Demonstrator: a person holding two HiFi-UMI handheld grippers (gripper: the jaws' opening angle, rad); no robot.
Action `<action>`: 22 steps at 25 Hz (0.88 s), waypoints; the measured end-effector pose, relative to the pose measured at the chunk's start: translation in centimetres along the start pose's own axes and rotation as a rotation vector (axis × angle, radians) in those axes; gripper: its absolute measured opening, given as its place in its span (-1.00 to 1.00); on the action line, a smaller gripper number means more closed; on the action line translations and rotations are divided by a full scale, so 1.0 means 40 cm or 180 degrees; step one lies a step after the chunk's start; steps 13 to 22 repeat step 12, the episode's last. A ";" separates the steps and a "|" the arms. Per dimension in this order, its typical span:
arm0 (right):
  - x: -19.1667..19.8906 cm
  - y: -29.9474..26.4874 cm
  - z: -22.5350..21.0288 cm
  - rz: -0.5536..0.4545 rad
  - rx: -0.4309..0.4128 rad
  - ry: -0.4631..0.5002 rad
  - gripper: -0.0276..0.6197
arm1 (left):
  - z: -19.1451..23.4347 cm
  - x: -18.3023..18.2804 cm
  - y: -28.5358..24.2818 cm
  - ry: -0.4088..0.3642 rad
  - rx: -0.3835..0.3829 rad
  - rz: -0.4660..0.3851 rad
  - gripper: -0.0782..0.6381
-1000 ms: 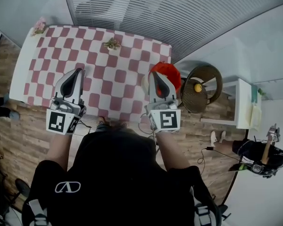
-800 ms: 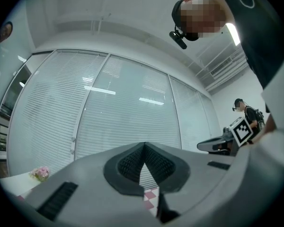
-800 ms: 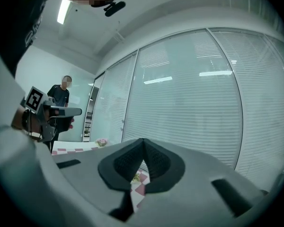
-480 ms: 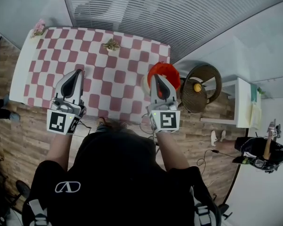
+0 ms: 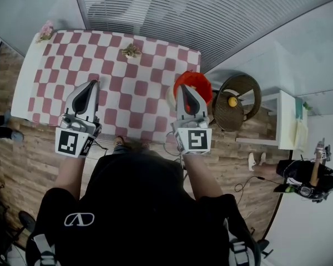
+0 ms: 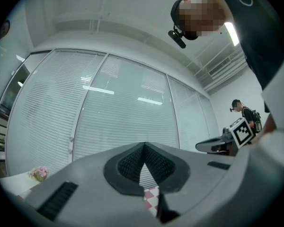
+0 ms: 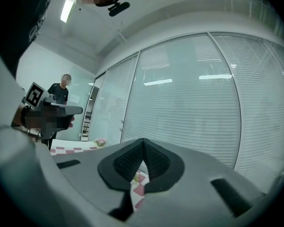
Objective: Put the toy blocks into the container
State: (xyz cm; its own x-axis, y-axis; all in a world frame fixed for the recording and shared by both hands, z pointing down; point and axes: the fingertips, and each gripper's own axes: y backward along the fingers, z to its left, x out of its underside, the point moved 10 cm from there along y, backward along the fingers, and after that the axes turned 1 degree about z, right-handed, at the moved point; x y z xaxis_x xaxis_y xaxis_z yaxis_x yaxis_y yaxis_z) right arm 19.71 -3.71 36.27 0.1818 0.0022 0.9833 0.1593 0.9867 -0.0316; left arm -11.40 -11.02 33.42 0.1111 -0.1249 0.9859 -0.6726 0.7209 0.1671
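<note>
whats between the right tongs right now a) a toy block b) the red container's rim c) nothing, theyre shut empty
c: in the right gripper view the right tongs meet tip to tip with nothing between them, and the toy blocks lie apart near the far edge of the table.

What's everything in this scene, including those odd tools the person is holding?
table: one, red-and-white checked cloth, centre
toy blocks: one small cluster, yellowish, table's far side
flowers: one bunch, pink, table's far left corner
container: one, red, table's right edge
wicker seat: one, brown, on the floor right of the table
ball: one, yellow, on the seat
bystander: one, dark clothes, far right
left gripper: grey, shut, empty
right gripper: grey, shut, empty, before the container
</note>
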 end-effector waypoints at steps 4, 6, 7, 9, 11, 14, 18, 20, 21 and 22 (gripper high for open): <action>-0.003 0.002 0.001 -0.0013 -0.0015 0.0024 -0.91 | 0.000 0.020 0.013 0.0009 0.0037 0.0082 -0.77; -0.005 0.002 0.004 -0.0017 -0.0034 0.0039 -0.91 | 0.001 0.024 0.017 0.0007 0.0041 0.0101 -0.77; -0.006 0.003 0.005 -0.0025 -0.0044 0.0052 -0.91 | -0.001 0.021 0.016 0.0002 0.0038 0.0089 -0.77; -0.008 0.005 0.004 -0.0040 -0.0050 0.0072 -0.91 | -0.004 0.023 0.018 -0.0026 0.0054 0.0104 -0.77; -0.006 0.004 0.002 -0.0054 -0.0049 0.0078 -0.91 | -0.010 0.017 0.014 -0.0030 0.0047 0.0083 -0.77; -0.004 0.003 0.001 -0.0061 -0.0047 0.0077 -0.91 | -0.013 0.012 0.011 -0.0027 0.0038 0.0064 -0.77; -0.004 0.003 0.001 -0.0061 -0.0047 0.0077 -0.91 | -0.013 0.012 0.011 -0.0027 0.0038 0.0064 -0.77; -0.004 0.003 0.001 -0.0061 -0.0047 0.0077 -0.91 | -0.013 0.012 0.011 -0.0027 0.0038 0.0064 -0.77; -0.004 0.003 0.001 -0.0061 -0.0047 0.0077 -0.91 | -0.013 0.012 0.011 -0.0027 0.0038 0.0064 -0.77; -0.004 0.003 0.001 -0.0061 -0.0047 0.0077 -0.91 | -0.013 0.012 0.011 -0.0027 0.0038 0.0064 -0.77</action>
